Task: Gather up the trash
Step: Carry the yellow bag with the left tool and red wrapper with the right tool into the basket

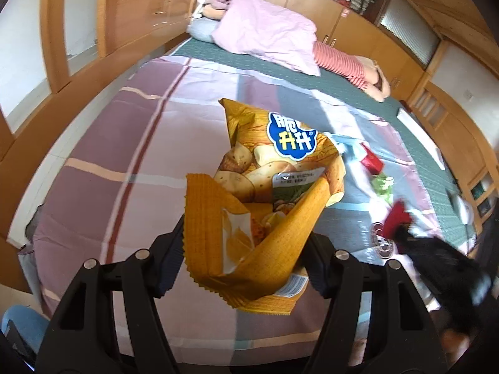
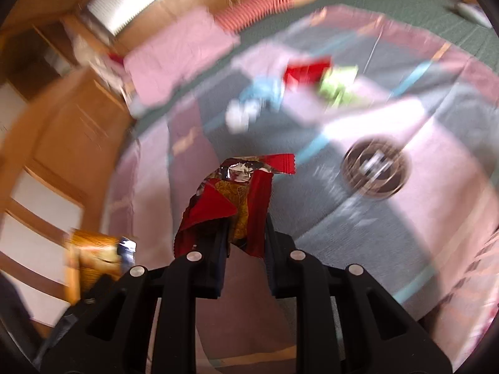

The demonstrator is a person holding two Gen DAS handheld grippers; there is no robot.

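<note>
My left gripper is shut on a yellow chip bag, which it holds up over the bed with the torn mouth facing me. My right gripper is shut on a crumpled red snack wrapper lifted off the bedspread. In the left wrist view the right gripper shows blurred at the right, carrying that red wrapper. The chip bag appears low at the left in the right wrist view.
On the checked bedspread lie a red wrapper, a green wrapper, a blue wrapper, a white scrap and a round dark disc. A pink quilt lies at the bed's far end. Wooden cupboards surround the bed.
</note>
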